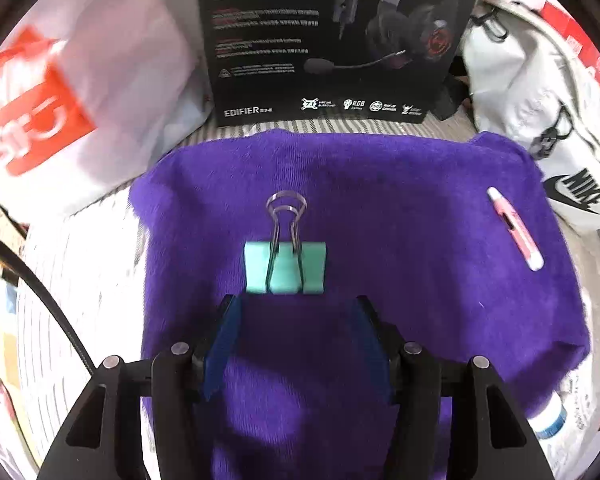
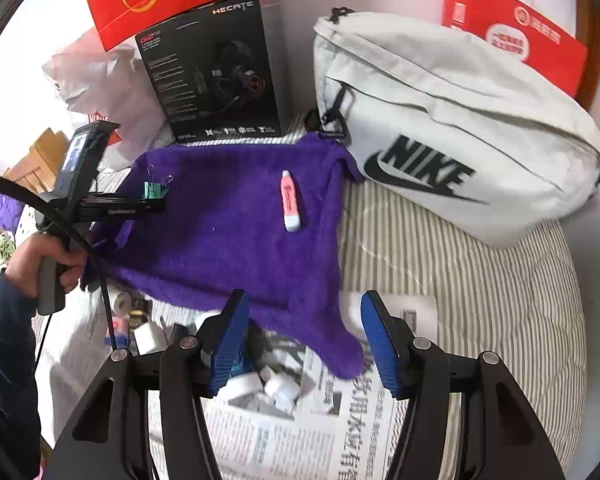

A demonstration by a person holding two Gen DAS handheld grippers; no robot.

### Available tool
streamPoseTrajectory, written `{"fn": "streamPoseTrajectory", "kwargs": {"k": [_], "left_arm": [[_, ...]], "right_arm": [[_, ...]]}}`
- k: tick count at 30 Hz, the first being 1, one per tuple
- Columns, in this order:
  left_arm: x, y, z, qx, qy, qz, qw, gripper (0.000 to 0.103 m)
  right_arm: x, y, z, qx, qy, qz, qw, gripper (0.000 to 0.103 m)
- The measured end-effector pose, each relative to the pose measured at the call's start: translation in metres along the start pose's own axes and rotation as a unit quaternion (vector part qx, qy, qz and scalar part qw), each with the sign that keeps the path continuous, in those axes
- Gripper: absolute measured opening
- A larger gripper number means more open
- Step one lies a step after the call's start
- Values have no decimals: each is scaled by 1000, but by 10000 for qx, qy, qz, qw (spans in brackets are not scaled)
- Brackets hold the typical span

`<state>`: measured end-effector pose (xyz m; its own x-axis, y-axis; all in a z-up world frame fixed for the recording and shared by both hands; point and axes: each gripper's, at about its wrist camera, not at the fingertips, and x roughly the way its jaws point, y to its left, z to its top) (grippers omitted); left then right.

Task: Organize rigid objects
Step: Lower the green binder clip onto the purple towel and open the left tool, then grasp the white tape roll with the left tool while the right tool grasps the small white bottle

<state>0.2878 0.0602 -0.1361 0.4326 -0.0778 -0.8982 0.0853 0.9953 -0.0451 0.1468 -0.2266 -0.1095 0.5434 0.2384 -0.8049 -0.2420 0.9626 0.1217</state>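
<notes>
Left gripper [image 1: 296, 300] fingers spread, nothing between them, teal binder clip [image 1: 285, 267] lying free just past the tips on the purple towel [image 1: 400, 208]; right gripper [image 2: 300, 300] fingers also apart and empty, hovering over the towel's near edge and a newspaper [image 2: 300, 432] with small items underneath. Pink eraser-like stick [image 2: 290, 202] lies on the towel well apart from the clip, nearer the white Nike bag [image 2: 460, 128]. Risk: the towel is soft and sits on a striped bed [image 2: 480, 300], so a re-grasp could snag pile or drag the cloth, shifting the clip and stick; the clip's wire handles could also slip off the pads.
</notes>
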Motion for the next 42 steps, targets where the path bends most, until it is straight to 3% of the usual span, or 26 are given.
{"fn": "streamPoseTrajectory", "kwargs": {"k": [6,11,18,23,29,32,35,42], "left_arm": [[-53,4,-40,64,-353,-13,9994,55],[-85,2,-83,32,-432,-305,9986,55],[-81,-7,-124,-8,-302,-552,9980,55],[-61,-12,-131,-17,-111,-428,9990,55],[-48,-14,-131,13,-49,-214,9998,43],[-46,-17,-127,3,-89,-167,9998,42],[-44,-21,-126,123,-135,8,9998,29],[-51,-8,-137,64,-226,-1,9997,29]], "right_arm": [[-12,-3,-23,88,73,-36,9999,58],[-24,1,-39,86,52,-57,9999,58],[-41,16,-54,-75,-28,-10,10000,60],[-38,19,-66,-104,77,-45,9999,62],[-32,17,-74,-142,217,-73,9996,62],[-28,15,-75,-94,233,-23,9997,62],[-21,14,-77,-72,304,-25,9995,62],[-3,14,-74,-10,330,114,9994,62]]}}
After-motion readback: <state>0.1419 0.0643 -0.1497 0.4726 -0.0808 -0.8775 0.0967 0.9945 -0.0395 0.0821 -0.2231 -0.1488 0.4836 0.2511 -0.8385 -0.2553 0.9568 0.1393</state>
